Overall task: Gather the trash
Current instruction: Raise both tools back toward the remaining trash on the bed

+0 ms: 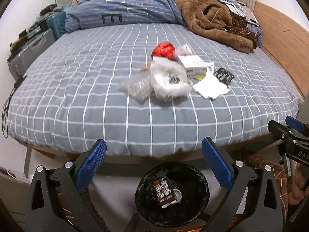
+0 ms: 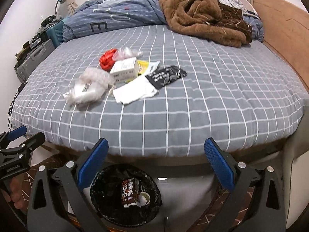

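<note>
Two hand-held grippers hang wide apart and empty above a bin at the foot of a bed strewn with litter.

The left gripper [image 1: 154, 150] and the right gripper [image 2: 156, 150] each show their blue-padded fingers spread with nothing between them, side by side short of the mattress edge. Below them on the floor stands a round bin [image 1: 202, 197] lined with a black bag, holding a brown drink carton [image 1: 164, 192] and a roll of tape [image 2: 144, 198]. On the grey checked bed [image 1: 77, 96], a cluster of trash lies near the middle: a crumpled red bag [image 1: 163, 50], a white box [image 1: 193, 64], clear plastic bags [image 1: 154, 81], a white paper sheet [image 1: 211, 87] and a black packet [image 1: 224, 76], touching or overlapping. A brown blanket [image 1: 212, 17] and a blue quilt [image 1: 125, 9] are heaped at the far end.
</note>
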